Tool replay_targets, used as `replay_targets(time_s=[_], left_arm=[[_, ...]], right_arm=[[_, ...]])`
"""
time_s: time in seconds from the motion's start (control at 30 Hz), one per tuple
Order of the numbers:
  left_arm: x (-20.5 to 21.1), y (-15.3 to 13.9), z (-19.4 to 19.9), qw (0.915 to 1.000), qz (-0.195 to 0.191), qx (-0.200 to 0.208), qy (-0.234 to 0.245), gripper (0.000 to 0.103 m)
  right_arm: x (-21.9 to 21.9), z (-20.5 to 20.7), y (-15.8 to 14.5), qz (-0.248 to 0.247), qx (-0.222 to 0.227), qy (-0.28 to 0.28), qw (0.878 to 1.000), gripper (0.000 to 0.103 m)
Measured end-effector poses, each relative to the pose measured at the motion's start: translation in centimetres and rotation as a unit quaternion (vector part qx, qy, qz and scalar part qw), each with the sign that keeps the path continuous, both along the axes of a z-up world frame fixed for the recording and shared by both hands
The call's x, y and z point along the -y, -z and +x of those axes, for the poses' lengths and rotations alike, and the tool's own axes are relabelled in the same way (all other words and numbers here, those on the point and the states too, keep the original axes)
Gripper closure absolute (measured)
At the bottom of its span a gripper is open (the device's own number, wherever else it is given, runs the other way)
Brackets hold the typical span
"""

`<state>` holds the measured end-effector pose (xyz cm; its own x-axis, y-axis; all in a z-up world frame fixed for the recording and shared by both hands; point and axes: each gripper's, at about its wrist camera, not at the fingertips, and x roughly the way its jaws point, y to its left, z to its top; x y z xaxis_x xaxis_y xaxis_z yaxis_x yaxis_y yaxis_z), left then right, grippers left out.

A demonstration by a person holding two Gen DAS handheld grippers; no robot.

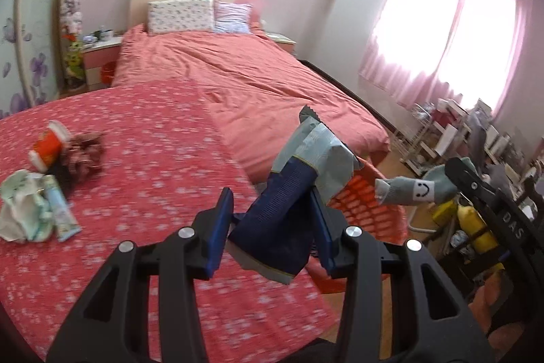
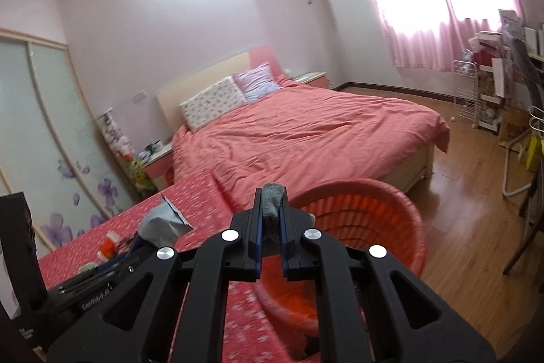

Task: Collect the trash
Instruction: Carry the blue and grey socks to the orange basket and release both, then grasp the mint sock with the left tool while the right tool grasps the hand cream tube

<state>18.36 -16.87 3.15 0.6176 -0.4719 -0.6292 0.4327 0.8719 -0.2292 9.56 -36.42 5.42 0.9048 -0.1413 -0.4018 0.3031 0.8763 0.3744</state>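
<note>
Bedroom with pink walls, pink curtains (image 1: pixel 452 33) at a bright window, and a bed under a salmon-coloured cover (image 2: pixel 306 131). In the foreground, a surface spread with a red cloth with small white flecks (image 1: pixel 153 159); whether a tabletop lies under it, cannot tell.

Left gripper (image 1: pixel 275 223): jaws partly spread, pinching a crumpled blue-and-grey foil snack wrapper (image 1: pixel 299 193). Blue part of the wrapper between the pads, grey end projecting up and forward past the fingertips, above the edge of the cloth.

Right gripper (image 2: pixel 273 216): jaws pressed nearly together, pinching a grey sock with a smiley face (image 1: pixel 414 189). Toe of the sock projecting beyond the fingertips, held over the near rim of an orange-red plastic basket with a slotted wall (image 2: pixel 391 227). Basket positioned just beside the cloth edge, above the wooden floor (image 2: pixel 469 193).

Remaining on the cloth, well apart from both jaws: a red-and-white paper cup on its side (image 1: pixel 47 147), a dark brown crumpled heap (image 1: pixel 85 152) touching it, a wad of white tissue (image 1: pixel 23 206), and a pale blue flat packet (image 1: pixel 61 210).
</note>
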Motion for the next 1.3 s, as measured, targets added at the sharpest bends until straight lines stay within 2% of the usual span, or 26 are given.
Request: replay_targets(time_s=[0.23,0.5,0.63,0.67,0.73,0.83,1.13,1.3], left_arm=[[5.9,2.2,1.2,0.9988,0.005,-0.022,0.044,0.059],[10.7,5.6,3.4,0.9955,0.020,-0.054,0.075,0.057],[11.4,7.1,4.4,0.9947,0.036,-0.066,0.070,0.040],[11.1,7.5,4.7,0.9946,0.037,-0.069,0.067,0.039],[10.5,8.0,5.2,0.9945,0.039,-0.078,0.058,0.039],[8.7,8.3,5.7,0.9951,0.044,-0.079,0.042,0.039],[1.0,6.6,5.2,0.9964,0.074,-0.038,-0.020,0.033],[-4.7,5.6,4.5,0.9936,0.092,-0.016,-0.063,0.030]], right_arm=[[3.5,1.2,1.4,0.017,-0.004,0.026,1.000,0.095],[5.8,2.3,3.1,0.038,-0.009,0.042,0.998,0.095],[6.8,3.3,4.3,0.064,-0.022,0.030,0.997,0.091],[6.9,3.6,4.7,0.071,-0.029,0.027,0.997,0.088],[7.0,3.7,5.2,0.079,-0.037,0.023,0.996,0.075],[6.4,3.3,5.4,0.073,-0.044,0.026,0.996,0.068],[2.9,2.8,3.6,-0.002,-0.063,0.044,0.997,0.051],[-0.8,3.5,2.9,-0.044,-0.072,0.011,0.996,0.050]])
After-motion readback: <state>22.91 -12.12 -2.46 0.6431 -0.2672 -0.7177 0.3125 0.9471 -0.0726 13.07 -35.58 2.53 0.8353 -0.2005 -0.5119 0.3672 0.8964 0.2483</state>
